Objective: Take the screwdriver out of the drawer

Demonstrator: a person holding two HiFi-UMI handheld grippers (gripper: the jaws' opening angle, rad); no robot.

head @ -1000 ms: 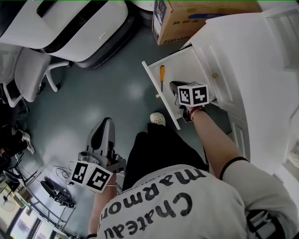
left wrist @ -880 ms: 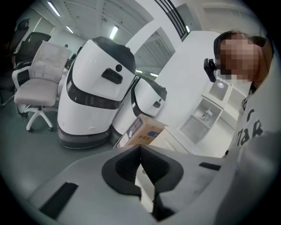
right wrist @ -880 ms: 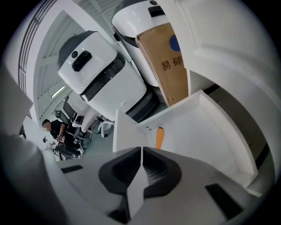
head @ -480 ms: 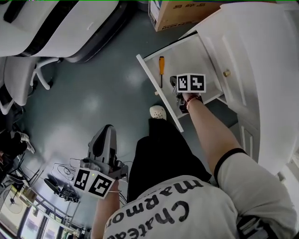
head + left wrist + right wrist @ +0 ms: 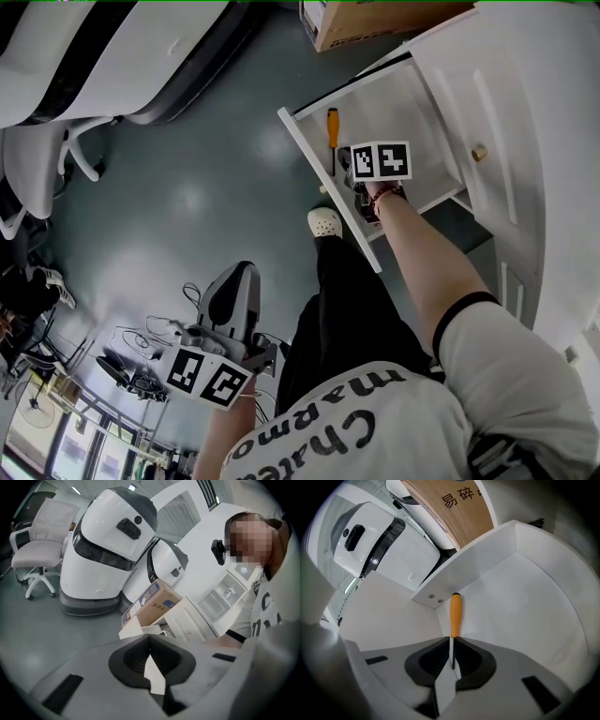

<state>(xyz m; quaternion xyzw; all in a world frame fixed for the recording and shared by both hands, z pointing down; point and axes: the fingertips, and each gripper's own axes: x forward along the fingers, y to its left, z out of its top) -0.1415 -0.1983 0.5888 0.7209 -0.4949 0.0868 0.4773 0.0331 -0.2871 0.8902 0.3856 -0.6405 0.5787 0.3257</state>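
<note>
Screwdriver (image 5: 455, 616) in drawer (image 5: 515, 606) (right tool (image 5: 451, 660) closed)

a white drawer (image 5: 398, 108) stands pulled out of a tall white cabinet (image 5: 525, 112), and a screwdriver with an orange handle (image 5: 332, 125) lies inside along its front panel. the right gripper (image 5: 349, 161), marker cube facing up, hangs in the drawer just beside the screwdriver. the left gripper (image 5: 236, 281) hangs over the grey floor (image 5: 187, 206), well apart from the drawer. a brown cardboard box (image 5: 375, 19) sits behind the drawer.
</note>
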